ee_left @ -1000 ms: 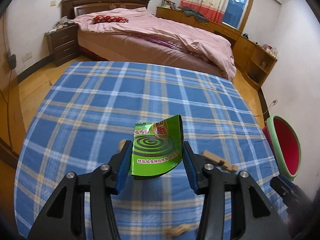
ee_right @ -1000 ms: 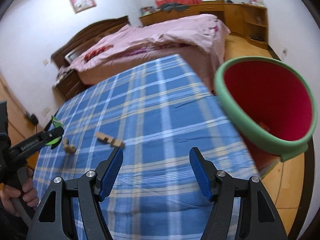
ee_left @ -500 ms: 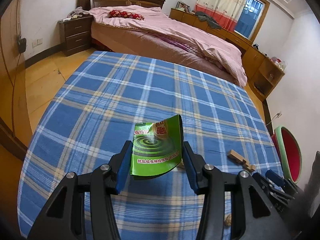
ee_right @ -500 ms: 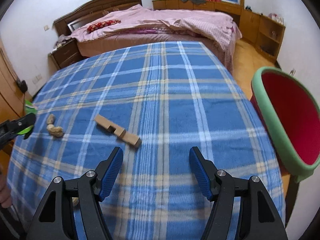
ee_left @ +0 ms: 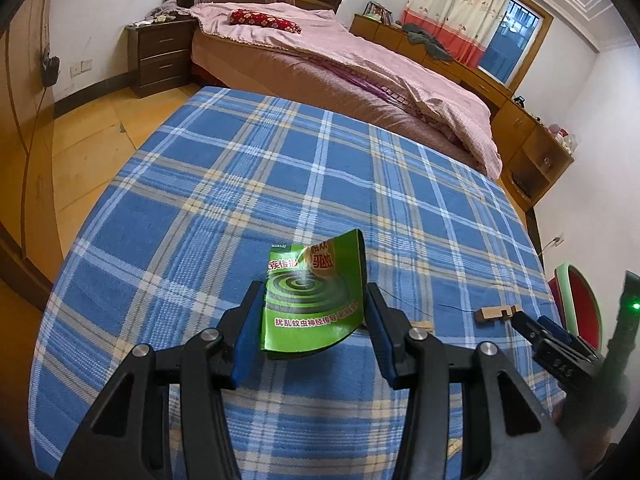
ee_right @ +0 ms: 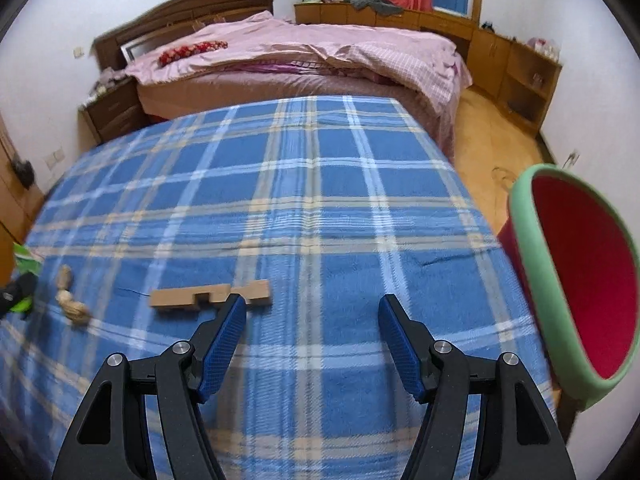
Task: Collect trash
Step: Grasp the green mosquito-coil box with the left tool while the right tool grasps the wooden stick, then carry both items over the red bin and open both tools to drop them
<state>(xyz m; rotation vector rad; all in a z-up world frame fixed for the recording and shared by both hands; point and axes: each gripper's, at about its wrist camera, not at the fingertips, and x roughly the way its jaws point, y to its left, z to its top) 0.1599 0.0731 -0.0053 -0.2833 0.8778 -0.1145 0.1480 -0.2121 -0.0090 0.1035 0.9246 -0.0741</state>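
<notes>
A bent green mosquito-coil box piece (ee_left: 314,294) is clamped between the blue pads of my left gripper (ee_left: 312,316), held above the blue plaid tablecloth (ee_left: 280,184). My right gripper (ee_right: 312,320) stands open over the cloth with nothing between its fingers. A notched wooden block (ee_right: 210,295) lies just beyond its left fingertip (ee_right: 232,312); the same block (ee_left: 496,313) shows at the right of the left wrist view. Peanut shells (ee_right: 70,298) lie at the left. The red bin with a green rim (ee_right: 576,280) stands off the table's right edge.
A bed with pink bedding (ee_right: 304,56) sits behind the table. Wooden cabinets (ee_right: 516,68) line the right wall, and a nightstand (ee_left: 160,56) stands by the bed. Bare wooden floor (ee_left: 80,132) lies left of the table. The right gripper's tip (ee_left: 536,326) pokes into the left wrist view.
Both grippers swung across the table. The wooden block came nearer to the right gripper's left finger, and the red bin slid toward the right edge. The left gripper kept its hold on the green piece.
</notes>
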